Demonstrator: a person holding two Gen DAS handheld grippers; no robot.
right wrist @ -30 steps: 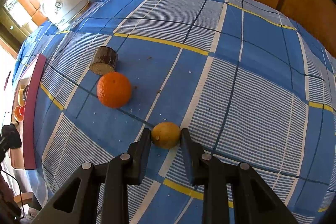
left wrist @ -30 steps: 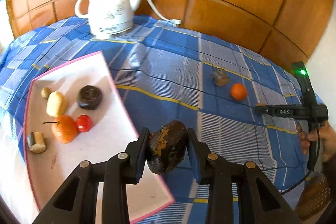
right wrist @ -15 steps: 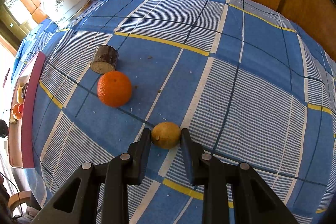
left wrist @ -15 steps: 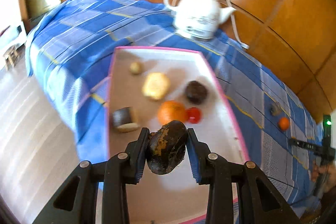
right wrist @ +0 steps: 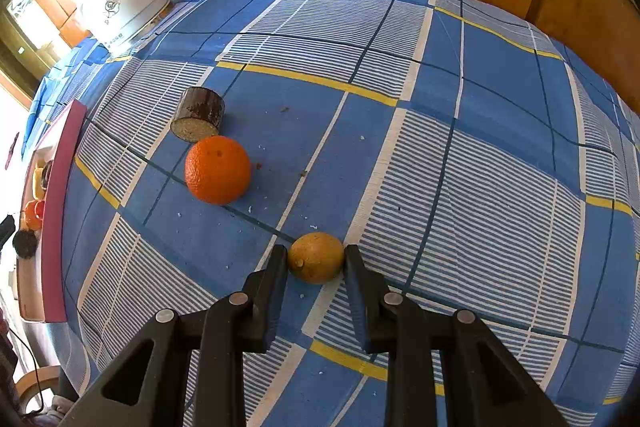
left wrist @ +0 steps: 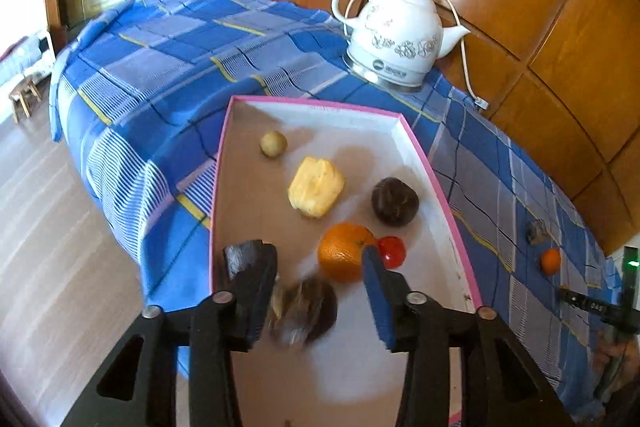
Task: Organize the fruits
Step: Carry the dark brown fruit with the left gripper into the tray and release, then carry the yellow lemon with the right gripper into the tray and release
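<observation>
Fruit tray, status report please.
Left gripper open over tray; dark fruit blurred, apparently dropping. Right gripper brackets yellow fruit on cloth. Nothing blocking.

A blurred dark fruit (left wrist: 303, 311) lies at the tray's (left wrist: 448, 183) near end; a yellowish fruit (right wrist: 316, 257) sits near the table's front edge.

No legible text on anything.

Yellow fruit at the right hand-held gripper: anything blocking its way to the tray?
Partly. The yellow fruit sits between the right hand-held gripper fingers. The orange and the brown cut piece lie on the cloth toward the pink-rimmed tray; lifted over them, nothing visible blocks.
</observation>
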